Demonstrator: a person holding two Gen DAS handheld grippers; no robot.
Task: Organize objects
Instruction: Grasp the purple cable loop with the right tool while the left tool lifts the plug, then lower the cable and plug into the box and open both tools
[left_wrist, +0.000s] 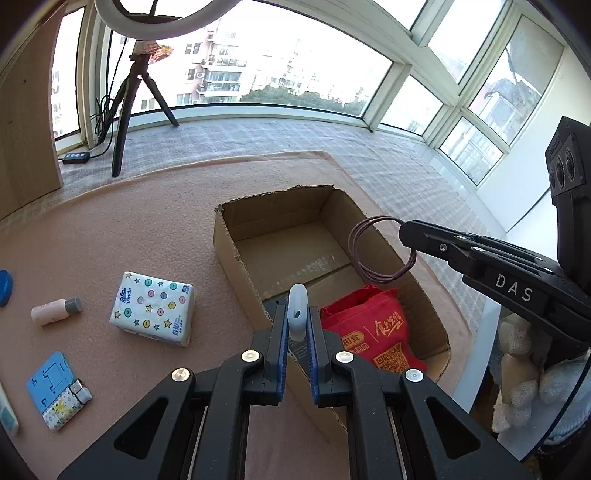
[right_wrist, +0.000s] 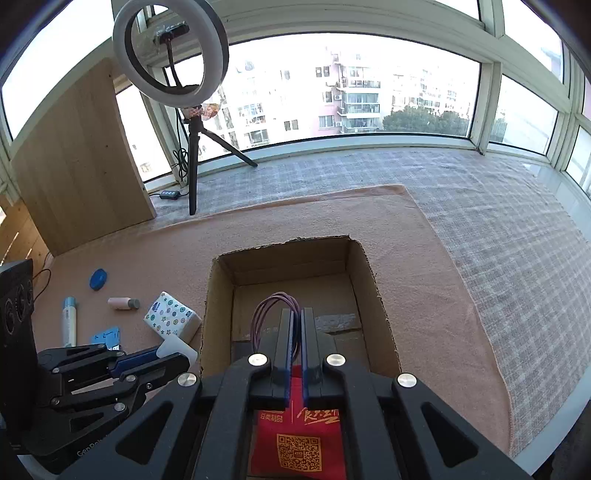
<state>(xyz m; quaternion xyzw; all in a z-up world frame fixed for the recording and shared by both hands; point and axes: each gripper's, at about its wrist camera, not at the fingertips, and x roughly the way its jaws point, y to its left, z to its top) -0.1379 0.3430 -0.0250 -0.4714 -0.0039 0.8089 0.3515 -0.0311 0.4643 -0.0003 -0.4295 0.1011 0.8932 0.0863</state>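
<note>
Carrying two things at once, we are bringing them to the open brown cardboard box (left_wrist: 236, 236), which is lying just ahead of both grippers. Our left gripper (left_wrist: 297, 321) is clamped on a small pale blue-white plastic piece (left_wrist: 297, 314), and it is hanging at the near left wall of the box. Our right gripper (right_wrist: 297, 321) is closed on a coil of thin purple wire (right_wrist: 275, 299), and the coil is hanging over the inside of the box, not yet resting on its floor.

One thing is already inside: a red fabric bag with a printed code (left_wrist: 373, 328), lying in the near corner below the right gripper.

Several things are still waiting on the pink cloth (left_wrist: 147, 229), to the left of the left gripper: a tissue pack with stars and dots (left_wrist: 153, 312), a small pink bottle with a grey cap (left_wrist: 55, 312), a blue card holder with a patterned pouch (left_wrist: 57, 391), a round blue lid (right_wrist: 98, 279) and a slim white and blue tube (right_wrist: 69, 321).

So we are judging the task as about one third done; after these two releases, five things are remaining.
</note>
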